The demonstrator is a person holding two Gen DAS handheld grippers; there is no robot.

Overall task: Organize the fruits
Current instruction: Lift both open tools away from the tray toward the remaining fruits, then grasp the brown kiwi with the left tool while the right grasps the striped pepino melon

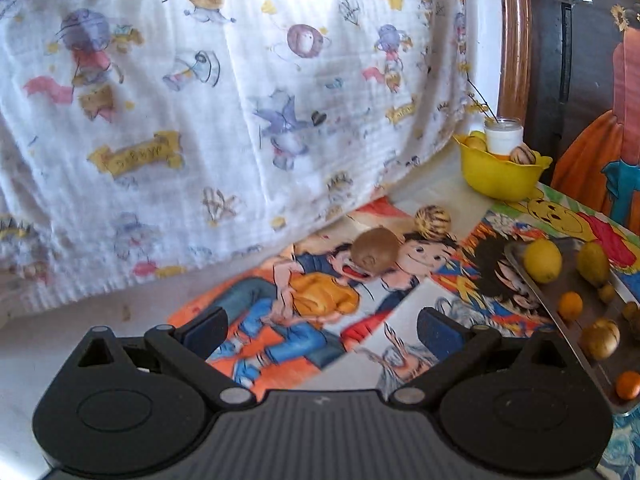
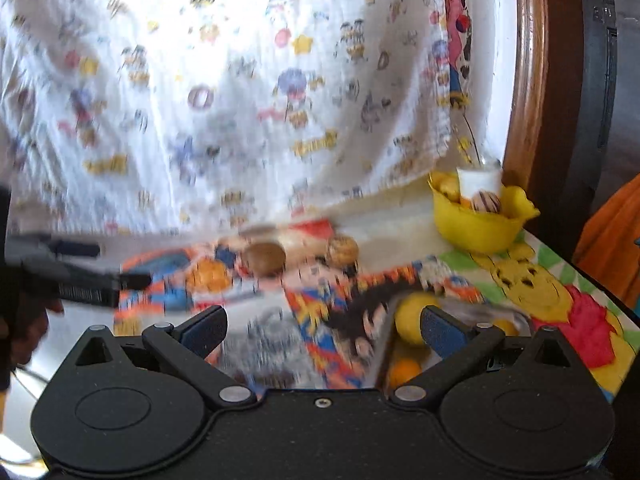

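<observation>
A brown kiwi and a striped round fruit lie on the cartoon-print tablecloth. A metal tray at right carries a lemon, a yellow-green fruit, small oranges and other fruit. A yellow bowl at the back holds fruit and a white jar. My left gripper is open and empty, short of the kiwi. My right gripper is open and empty over the tray's near-left corner; its view is blurred. It shows the kiwi, lemon, bowl and left gripper.
A white cartoon-print cloth hangs behind the table. A wooden frame and dark panel stand at the back right. A hand holds the left gripper at the left edge of the right wrist view.
</observation>
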